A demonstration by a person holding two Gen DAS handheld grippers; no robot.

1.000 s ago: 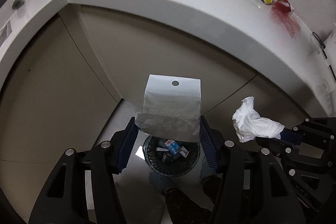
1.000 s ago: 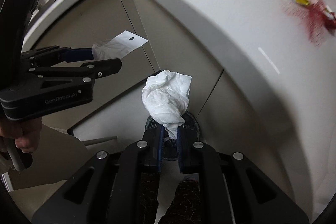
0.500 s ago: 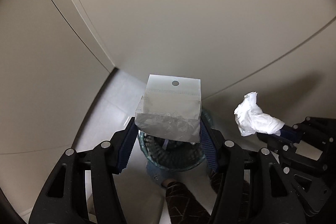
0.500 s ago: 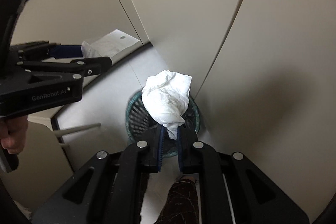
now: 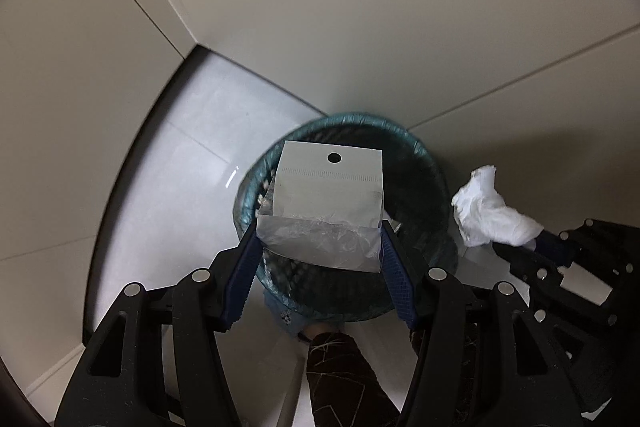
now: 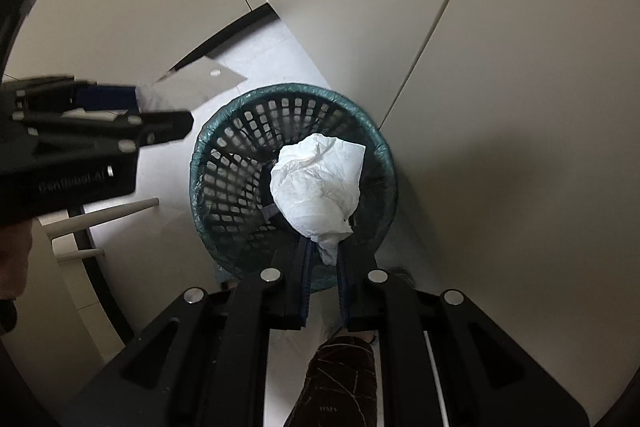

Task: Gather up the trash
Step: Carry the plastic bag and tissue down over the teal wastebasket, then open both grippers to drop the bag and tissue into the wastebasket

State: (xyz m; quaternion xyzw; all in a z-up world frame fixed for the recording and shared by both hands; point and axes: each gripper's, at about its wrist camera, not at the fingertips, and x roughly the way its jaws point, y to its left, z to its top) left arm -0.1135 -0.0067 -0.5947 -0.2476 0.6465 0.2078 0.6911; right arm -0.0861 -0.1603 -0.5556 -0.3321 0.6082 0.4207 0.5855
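Note:
A clear plastic bag [image 5: 326, 211] with a white header and a punched hole is clamped between the blue pads of my left gripper [image 5: 320, 239], which points down over a dark green mesh waste basket [image 5: 424, 163]. My right gripper [image 6: 323, 247] is shut on a crumpled white tissue [image 6: 320, 183], hanging just above the same waste basket [image 6: 224, 163]. In the left wrist view the tissue [image 5: 488, 215] and the right gripper show at the right. In the right wrist view the left gripper [image 6: 136, 99] and the plastic bag [image 6: 204, 83] show at the left.
Beige cabinet doors [image 5: 360, 7] rise behind the basket, meeting at a corner. The floor [image 5: 172, 187] is pale glossy tile. A person's slippered foot [image 6: 340, 379] stands just in front of the basket. White rods [image 6: 104, 217] of some stand lie at the left.
Both grippers have sunk from counter height down to the basket; the counter has left the view and the basket looms much larger. Both grips are unchanged.

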